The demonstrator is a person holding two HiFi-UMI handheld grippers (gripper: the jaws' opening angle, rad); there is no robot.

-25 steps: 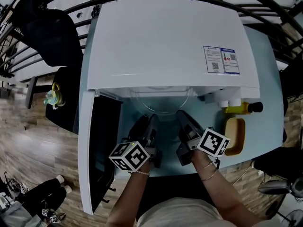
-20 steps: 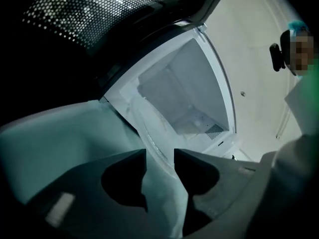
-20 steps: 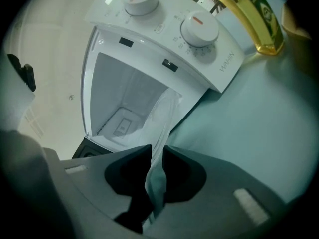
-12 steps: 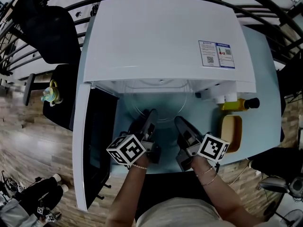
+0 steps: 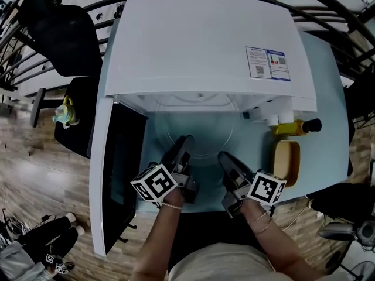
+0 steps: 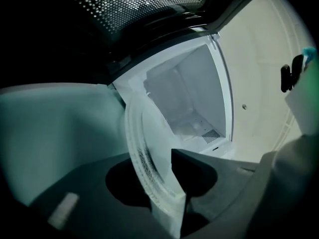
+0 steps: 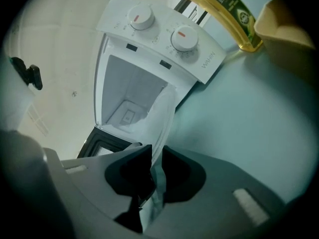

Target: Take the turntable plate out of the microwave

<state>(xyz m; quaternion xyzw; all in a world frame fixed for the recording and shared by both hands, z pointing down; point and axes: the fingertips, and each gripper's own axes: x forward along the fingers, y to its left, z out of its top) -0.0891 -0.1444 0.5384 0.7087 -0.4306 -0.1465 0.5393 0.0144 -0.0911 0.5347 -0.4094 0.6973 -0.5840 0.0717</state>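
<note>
The clear glass turntable plate [image 5: 201,138] hangs level in front of the white microwave [image 5: 205,45], over the pale blue table, just outside the open cavity [image 6: 189,98]. My left gripper [image 5: 186,144] is shut on the plate's left rim; in the left gripper view the ribbed glass edge [image 6: 147,163] runs between the two dark jaws of the left gripper [image 6: 167,183]. My right gripper [image 5: 224,157] is shut on the right rim, and in the right gripper view the thin plate edge [image 7: 163,116] is pinched in the right gripper [image 7: 154,176].
The microwave door [image 5: 120,163] stands swung open at the left. A yellow oil bottle [image 5: 296,127] and a tan dish [image 5: 287,163] sit on the table [image 5: 319,98] at the right. Two control knobs [image 7: 142,16] face out. A black chair [image 5: 64,45] stands far left.
Both grippers have drawn back toward the person with the plate between them. The plate has come further out from under the microwave's top.
</note>
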